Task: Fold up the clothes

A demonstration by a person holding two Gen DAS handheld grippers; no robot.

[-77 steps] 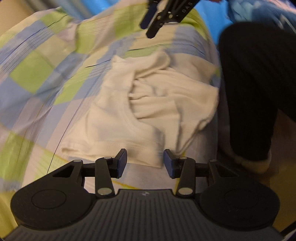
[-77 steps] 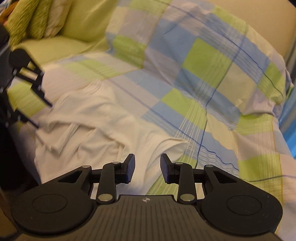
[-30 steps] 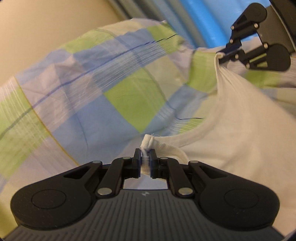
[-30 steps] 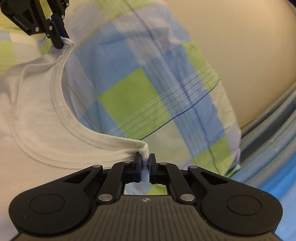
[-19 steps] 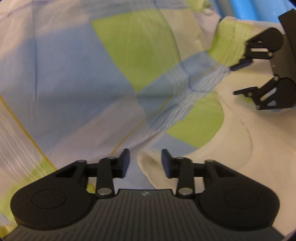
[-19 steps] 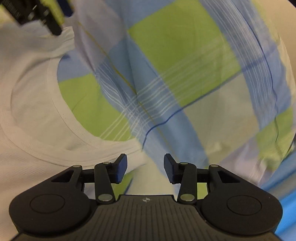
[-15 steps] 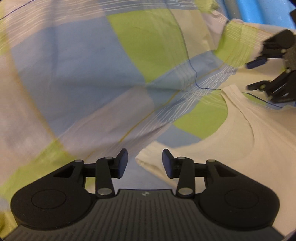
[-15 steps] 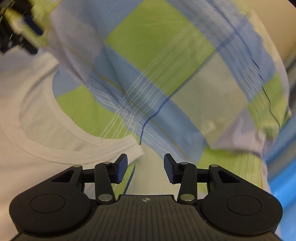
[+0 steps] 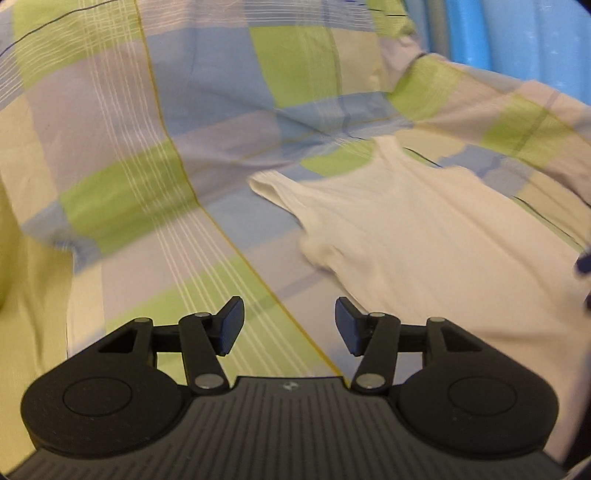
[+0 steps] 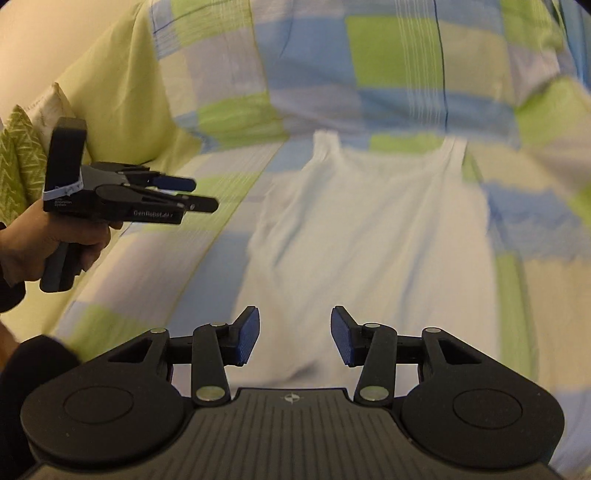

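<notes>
A white tank top [image 10: 373, 236] lies spread flat on the checked sheet, straps at the far end. In the left wrist view the tank top [image 9: 424, 236] sits to the right, one strap end pointing left. My left gripper [image 9: 289, 325] is open over the sheet, left of the garment, holding nothing. It shows from the side in the right wrist view, the left gripper [image 10: 192, 194] held in a hand. My right gripper [image 10: 294, 339] is open above the lower part of the top, with empty jaws.
A blue, green and grey checked sheet [image 9: 155, 155] covers the sofa seat and back. Green patterned cushions [image 10: 22, 155] stand at the far left. A blue surface [image 9: 517, 33] shows beyond the sheet at upper right. A dark sleeve [image 10: 33, 369] is at the lower left.
Both grippers let go of the tank top's straps and opened, then drew back from it. The top now lies flat on the sheet, farther from both grippers.
</notes>
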